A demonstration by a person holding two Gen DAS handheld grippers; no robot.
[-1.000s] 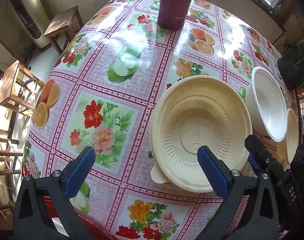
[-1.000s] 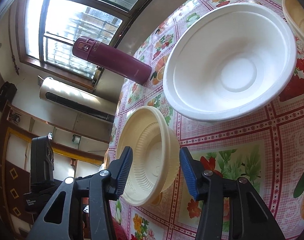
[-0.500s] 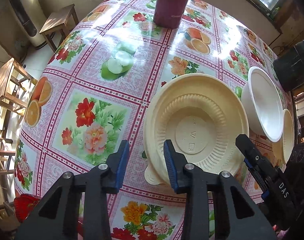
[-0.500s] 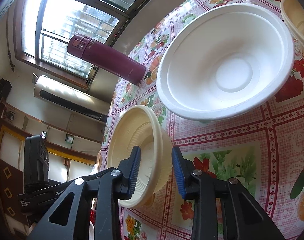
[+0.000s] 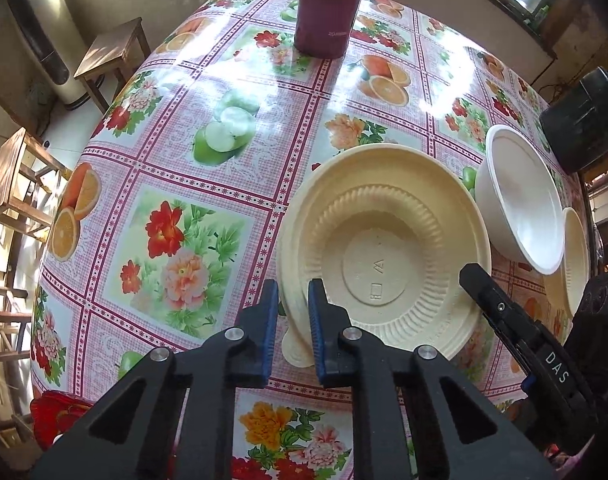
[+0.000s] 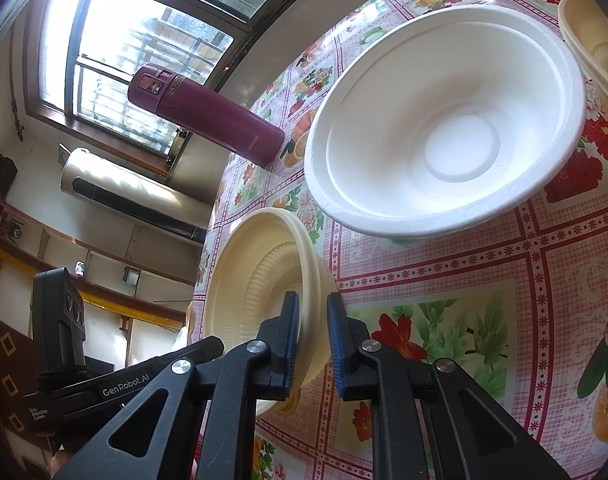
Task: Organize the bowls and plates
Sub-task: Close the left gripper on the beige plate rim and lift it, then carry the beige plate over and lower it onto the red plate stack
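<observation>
A maroon flask [image 5: 328,8] stands on the floral tablecloth [image 5: 176,184], wooden stools [image 5: 112,52] beyond.

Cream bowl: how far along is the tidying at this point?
Nothing is stacked yet. In hand: the left gripper and right gripper are both shut on opposite rims of the cream bowl. Left to do: the white bowl and a second cream dish sit loose on the table.

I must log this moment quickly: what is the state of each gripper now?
Left gripper: shut on the rim of the cream bowl.
Right gripper: shut on the same cream bowl, at its other side.
</observation>
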